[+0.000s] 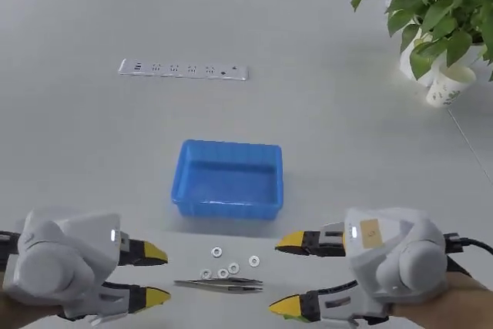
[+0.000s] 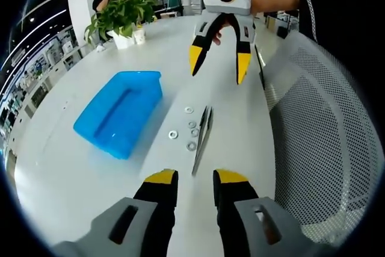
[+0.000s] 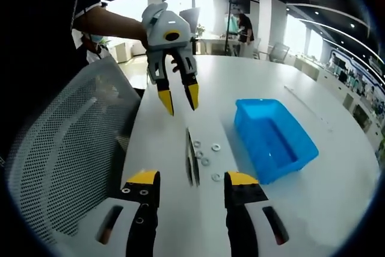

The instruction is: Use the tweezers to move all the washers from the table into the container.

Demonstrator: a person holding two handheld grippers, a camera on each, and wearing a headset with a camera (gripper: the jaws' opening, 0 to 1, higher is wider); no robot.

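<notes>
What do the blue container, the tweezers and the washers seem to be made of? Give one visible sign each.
The blue container: likely plastic, glossy and slightly translucent, with glints on its walls. The tweezers: probably bare metal, thin, grey and shiny. The washers: seemingly metal, small pale silvery rings, too small to be sure.

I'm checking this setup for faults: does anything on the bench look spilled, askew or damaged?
Nothing stands out. The tweezers lie flat beside the loose washers, the blue container sits level and empty, and the left tongs and right tongs are open, holding nothing.
</notes>
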